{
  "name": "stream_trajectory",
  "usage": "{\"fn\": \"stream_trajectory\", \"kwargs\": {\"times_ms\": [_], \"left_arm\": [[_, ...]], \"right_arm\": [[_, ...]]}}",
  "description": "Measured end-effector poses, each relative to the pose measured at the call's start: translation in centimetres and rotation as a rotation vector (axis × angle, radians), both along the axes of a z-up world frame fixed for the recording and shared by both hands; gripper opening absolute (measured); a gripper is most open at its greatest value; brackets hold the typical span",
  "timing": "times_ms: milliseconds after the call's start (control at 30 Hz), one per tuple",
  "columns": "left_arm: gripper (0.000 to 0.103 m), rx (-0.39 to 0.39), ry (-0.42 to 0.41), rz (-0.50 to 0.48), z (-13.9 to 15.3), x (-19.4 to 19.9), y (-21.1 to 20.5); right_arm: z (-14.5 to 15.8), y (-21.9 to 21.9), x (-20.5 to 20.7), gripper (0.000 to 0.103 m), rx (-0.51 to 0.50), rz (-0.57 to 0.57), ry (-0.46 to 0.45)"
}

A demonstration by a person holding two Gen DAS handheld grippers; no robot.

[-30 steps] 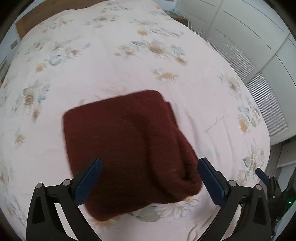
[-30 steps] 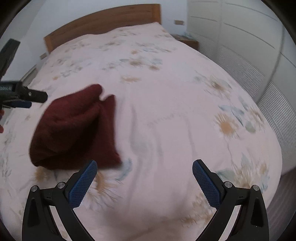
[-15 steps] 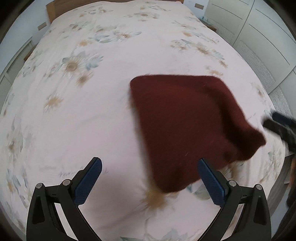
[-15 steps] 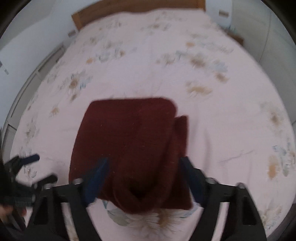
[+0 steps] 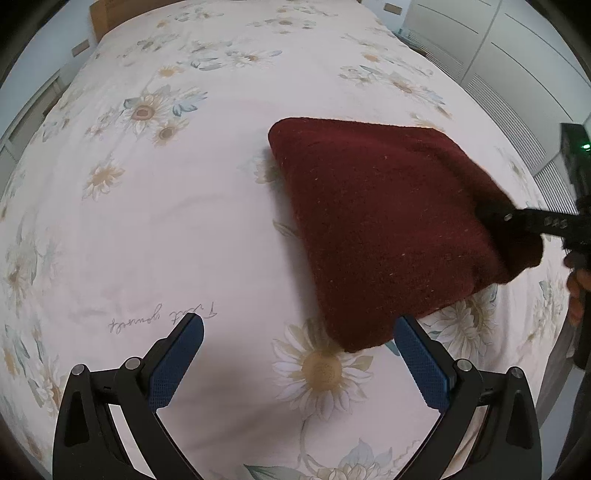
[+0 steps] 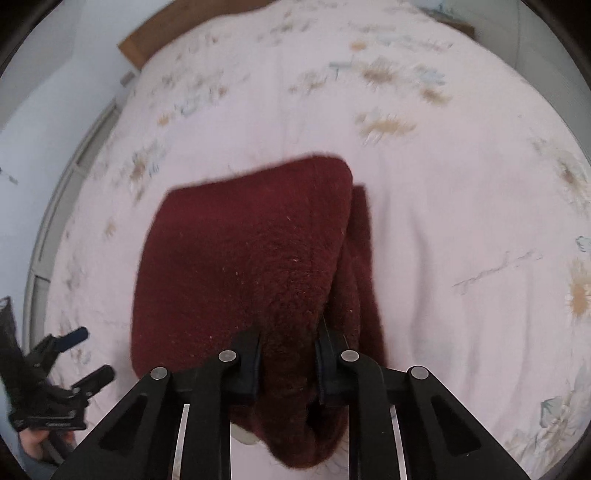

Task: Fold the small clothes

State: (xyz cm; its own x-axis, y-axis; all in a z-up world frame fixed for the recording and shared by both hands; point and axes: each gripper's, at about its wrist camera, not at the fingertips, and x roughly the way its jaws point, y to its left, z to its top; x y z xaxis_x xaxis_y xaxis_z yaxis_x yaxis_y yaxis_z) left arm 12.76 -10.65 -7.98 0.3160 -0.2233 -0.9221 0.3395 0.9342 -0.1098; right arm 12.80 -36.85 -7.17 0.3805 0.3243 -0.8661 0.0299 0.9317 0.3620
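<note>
A folded dark red knit garment (image 5: 384, 221) lies on the floral bedspread (image 5: 166, 221); it also shows in the right wrist view (image 6: 240, 266). My right gripper (image 6: 288, 343) is shut on the garment's near folded edge; it shows in the left wrist view (image 5: 517, 221) at the garment's right corner. My left gripper (image 5: 299, 350) is open and empty, just in front of the garment's near corner, and shows in the right wrist view (image 6: 81, 354) at the lower left.
The bedspread covers a wide bed with a wooden headboard (image 6: 155, 33) at the far end. White wardrobe doors (image 5: 517, 48) stand along the right side. The bed's right edge (image 5: 554, 332) is close to the garment.
My right gripper swung over to the garment and closed on its near edge. My left gripper shifted left, so the garment now sits to its right.
</note>
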Motion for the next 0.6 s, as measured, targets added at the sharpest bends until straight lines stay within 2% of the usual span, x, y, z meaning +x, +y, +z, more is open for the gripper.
{"fn": "stream_trajectory", "kwargs": {"times_ms": [133,333,400,433,467,500,600], "left_arm": [[0.102,-0.006,-0.012,-0.014,0.2,-0.1,-0.7],[0.102,-0.008,0.002,-0.037,-0.2,-0.2,-1.7],[0.102,-0.002,0.016,-0.043,-0.6,-0.3,-1.9],[0.102,-0.003,0.023,-0.044,-0.8,-0.3,-1.9],[0.102,-0.002,0.031,-0.046,-1.0,-0.3,-1.9],[0.102,0.004,0.035,-0.046,-1.1,-0.3,-1.9],[0.102,0.007,0.040,-0.036,-1.3,0.1,-1.7]], "right_arm": [[0.0,-0.9,-1.6,0.020,-0.039,0.000,-0.007],[-5.4,-1.6,-2.2,0.025,-0.048,-0.023,0.093],[-5.5,-2.0,-2.5,0.031,-0.027,-0.045,0.080],[-5.3,-2.2,-2.6,0.042,-0.036,-0.050,0.078],[-5.1,-2.2,-2.6,0.061,-0.065,-0.055,0.079],[-4.8,-2.2,-2.4,0.067,-0.106,-0.056,0.080],[-4.2,-2.4,-2.4,0.072,-0.110,-0.046,0.078]]}}
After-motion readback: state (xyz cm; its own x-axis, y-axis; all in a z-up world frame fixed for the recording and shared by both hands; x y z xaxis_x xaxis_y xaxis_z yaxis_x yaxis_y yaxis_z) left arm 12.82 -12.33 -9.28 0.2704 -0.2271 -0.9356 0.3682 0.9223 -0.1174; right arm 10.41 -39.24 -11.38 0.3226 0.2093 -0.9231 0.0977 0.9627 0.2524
